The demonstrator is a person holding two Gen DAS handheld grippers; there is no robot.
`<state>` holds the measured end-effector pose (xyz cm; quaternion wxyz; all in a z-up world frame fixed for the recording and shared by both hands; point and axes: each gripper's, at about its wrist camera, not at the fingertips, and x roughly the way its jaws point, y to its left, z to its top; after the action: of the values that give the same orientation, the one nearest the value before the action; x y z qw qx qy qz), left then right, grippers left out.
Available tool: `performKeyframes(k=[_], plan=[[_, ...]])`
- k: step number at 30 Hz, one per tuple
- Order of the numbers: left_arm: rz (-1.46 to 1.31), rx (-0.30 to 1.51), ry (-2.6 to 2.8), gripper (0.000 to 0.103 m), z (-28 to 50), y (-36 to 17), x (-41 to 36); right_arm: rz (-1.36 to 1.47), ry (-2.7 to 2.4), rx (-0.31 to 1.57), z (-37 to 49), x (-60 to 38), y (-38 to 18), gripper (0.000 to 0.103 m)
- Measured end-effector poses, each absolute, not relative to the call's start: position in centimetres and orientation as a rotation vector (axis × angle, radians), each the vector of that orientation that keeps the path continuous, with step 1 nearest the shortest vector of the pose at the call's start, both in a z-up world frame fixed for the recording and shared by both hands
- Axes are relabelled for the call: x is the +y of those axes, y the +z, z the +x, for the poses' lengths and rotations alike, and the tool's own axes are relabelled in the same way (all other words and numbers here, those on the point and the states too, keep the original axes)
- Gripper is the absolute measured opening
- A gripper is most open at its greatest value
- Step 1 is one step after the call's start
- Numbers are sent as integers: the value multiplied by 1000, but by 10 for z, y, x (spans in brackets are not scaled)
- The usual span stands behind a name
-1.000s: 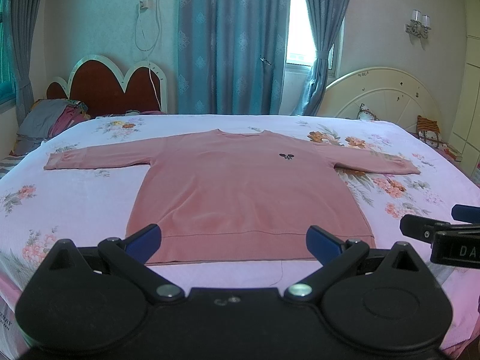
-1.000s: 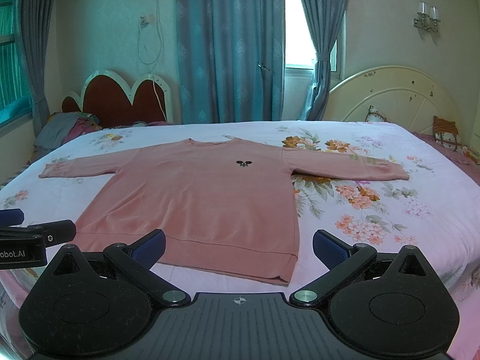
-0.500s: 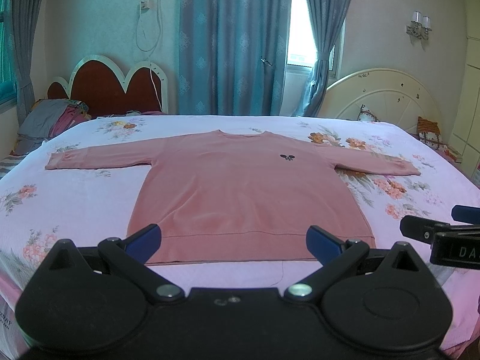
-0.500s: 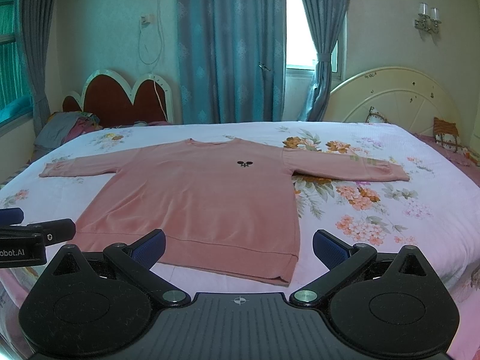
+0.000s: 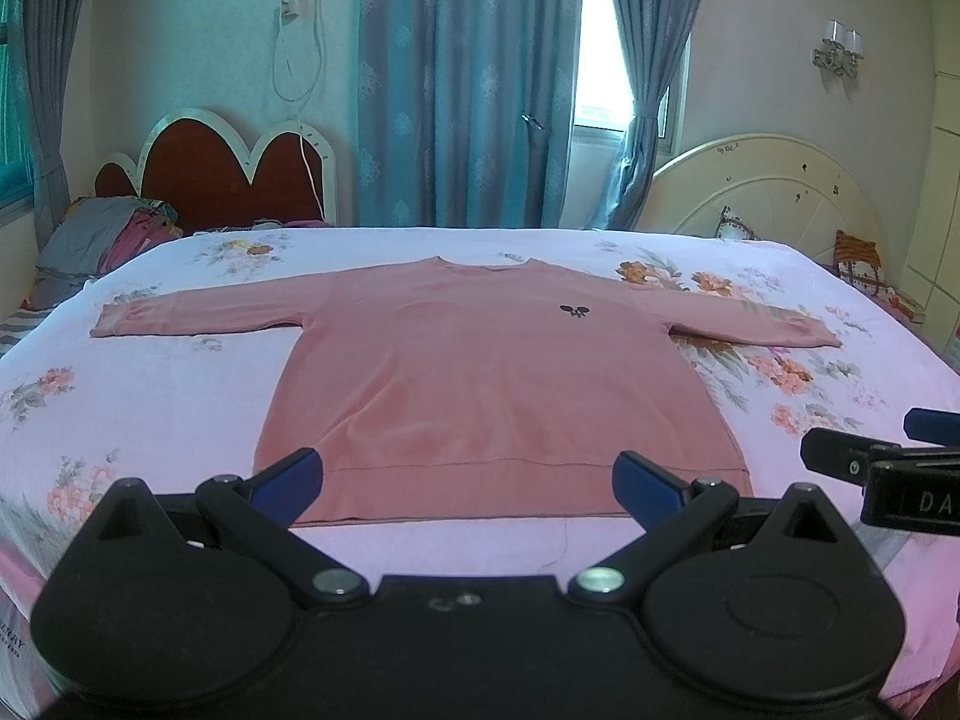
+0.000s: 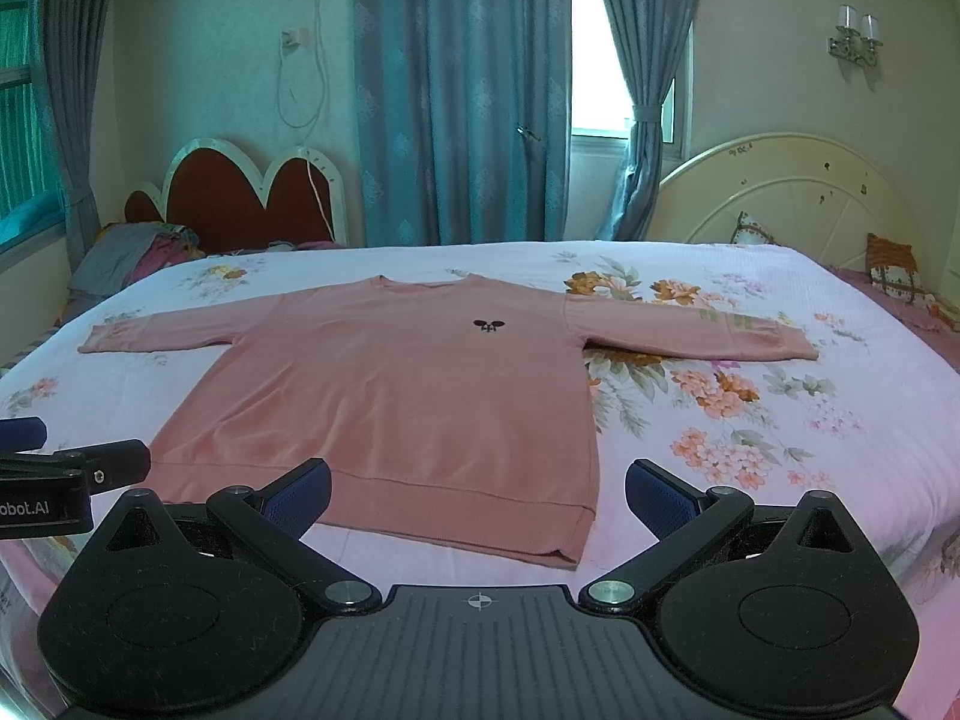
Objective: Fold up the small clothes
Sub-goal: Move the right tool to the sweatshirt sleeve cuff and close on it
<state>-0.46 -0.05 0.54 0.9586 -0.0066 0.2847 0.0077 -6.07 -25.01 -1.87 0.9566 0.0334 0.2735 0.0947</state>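
Observation:
A pink long-sleeved sweater [image 5: 480, 372] lies flat and face up on the bed, sleeves spread to both sides, a small dark emblem on the chest; it also shows in the right wrist view [image 6: 408, 396]. My left gripper [image 5: 468, 483] is open and empty, held just in front of the sweater's hem. My right gripper [image 6: 477, 495] is open and empty, in front of the hem's right corner. Each gripper's tip shows at the edge of the other's view.
The bed has a pale pink floral sheet [image 5: 150, 396]. A red headboard [image 5: 228, 180] and piled bedding [image 5: 102, 234] stand at the back left. A cream headboard [image 5: 774, 192] and cushions [image 5: 858, 264] are at the back right. Blue curtains hang behind.

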Motion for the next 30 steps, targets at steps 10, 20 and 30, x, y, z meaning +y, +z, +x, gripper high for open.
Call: performKeyframes(k=[10,20,30], plan=[[-51,579,17,103,12,1,9,92,171,575,-40,-258,-32,103],[-20,539,15,103,82,-1,10,109,111,584,26,-263,-39,103],[11,533,-85,103,171,2,19,133,10,574,107,-268,-37,103]])
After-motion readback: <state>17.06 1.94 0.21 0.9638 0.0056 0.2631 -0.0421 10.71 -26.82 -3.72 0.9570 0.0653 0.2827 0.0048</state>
